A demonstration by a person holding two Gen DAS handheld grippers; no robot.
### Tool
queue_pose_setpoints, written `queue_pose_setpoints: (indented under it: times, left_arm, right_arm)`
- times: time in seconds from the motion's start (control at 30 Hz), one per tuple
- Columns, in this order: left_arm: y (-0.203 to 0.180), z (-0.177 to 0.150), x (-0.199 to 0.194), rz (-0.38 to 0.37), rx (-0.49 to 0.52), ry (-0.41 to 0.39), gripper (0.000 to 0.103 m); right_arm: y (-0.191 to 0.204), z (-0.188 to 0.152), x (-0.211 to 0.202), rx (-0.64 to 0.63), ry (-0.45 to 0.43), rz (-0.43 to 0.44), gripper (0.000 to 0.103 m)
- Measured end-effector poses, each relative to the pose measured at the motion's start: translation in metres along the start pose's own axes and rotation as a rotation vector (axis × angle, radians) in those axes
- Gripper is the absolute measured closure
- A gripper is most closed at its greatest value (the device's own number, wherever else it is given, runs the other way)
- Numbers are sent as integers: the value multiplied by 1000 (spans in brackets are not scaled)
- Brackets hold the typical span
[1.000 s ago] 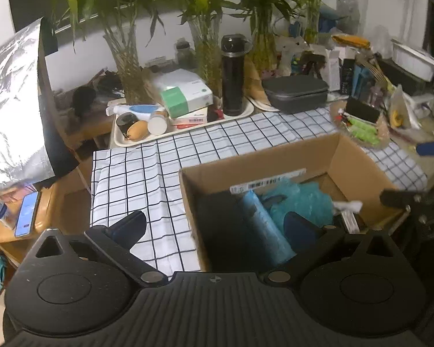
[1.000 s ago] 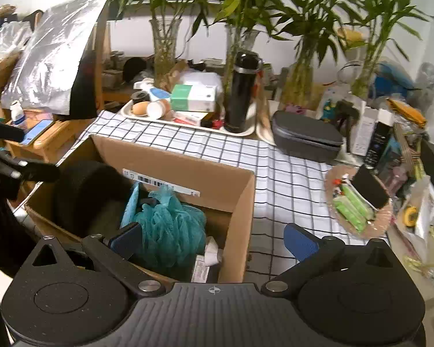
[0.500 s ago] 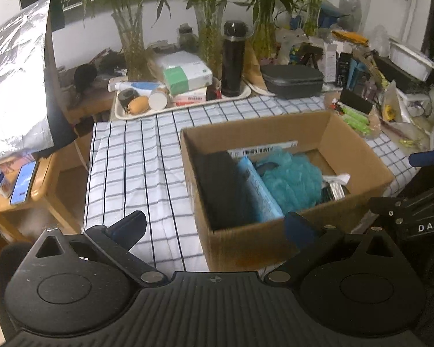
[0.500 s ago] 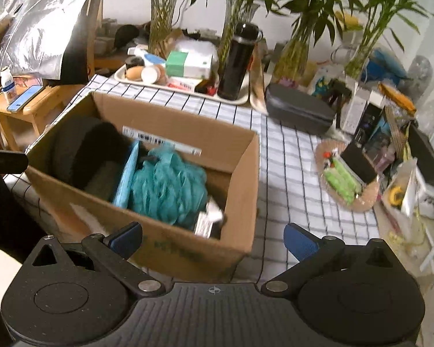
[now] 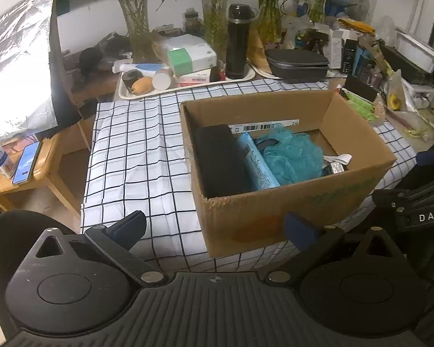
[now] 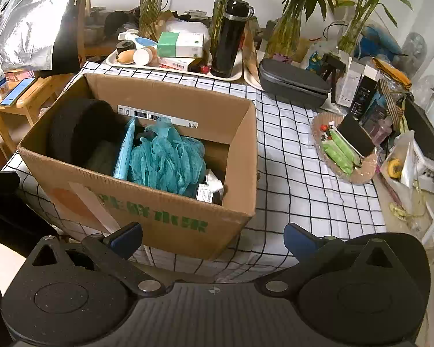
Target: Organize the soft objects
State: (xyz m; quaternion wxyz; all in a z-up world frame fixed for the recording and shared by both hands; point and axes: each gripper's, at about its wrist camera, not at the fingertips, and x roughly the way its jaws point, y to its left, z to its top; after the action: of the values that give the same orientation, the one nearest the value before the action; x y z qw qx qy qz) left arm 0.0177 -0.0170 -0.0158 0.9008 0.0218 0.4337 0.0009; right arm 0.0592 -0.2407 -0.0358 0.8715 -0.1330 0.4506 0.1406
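A cardboard box (image 5: pixel 303 211) (image 6: pixel 165 98) stands on the checked tablecloth. Inside it lie a black foam roll (image 5: pixel 220 159) (image 6: pixel 78 133), a light blue flat pack (image 5: pixel 257 164) (image 6: pixel 126 150), a teal mesh bath puff (image 5: pixel 292 153) (image 6: pixel 165 159) and small white packets (image 6: pixel 212 186). My left gripper (image 5: pixel 214 227) is open and empty, held in front of the box's near wall. My right gripper (image 6: pixel 212 235) is open and empty, in front of the box's near right corner.
A tray (image 5: pixel 188 86) with a black flask (image 6: pixel 228 37), boxes and tubes stands behind the box. A grey case (image 6: pixel 292 82) and a dish of green packs (image 6: pixel 344 150) lie to the right. A wooden side table with a phone (image 5: pixel 26 159) is on the left. Plant vases line the back.
Both grippers have pulled back and up from the box, so the whole box and its front wall now show. Both stay open and empty. The box contents have not moved.
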Motion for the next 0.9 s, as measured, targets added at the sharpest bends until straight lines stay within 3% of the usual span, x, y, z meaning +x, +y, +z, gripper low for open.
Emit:
queue_pose_setpoints:
  times: [0.9]
  left_arm:
    - [1, 2, 9, 5, -41, 41, 0]
  right_arm:
    - [-8, 1, 13, 34, 50, -5, 0]
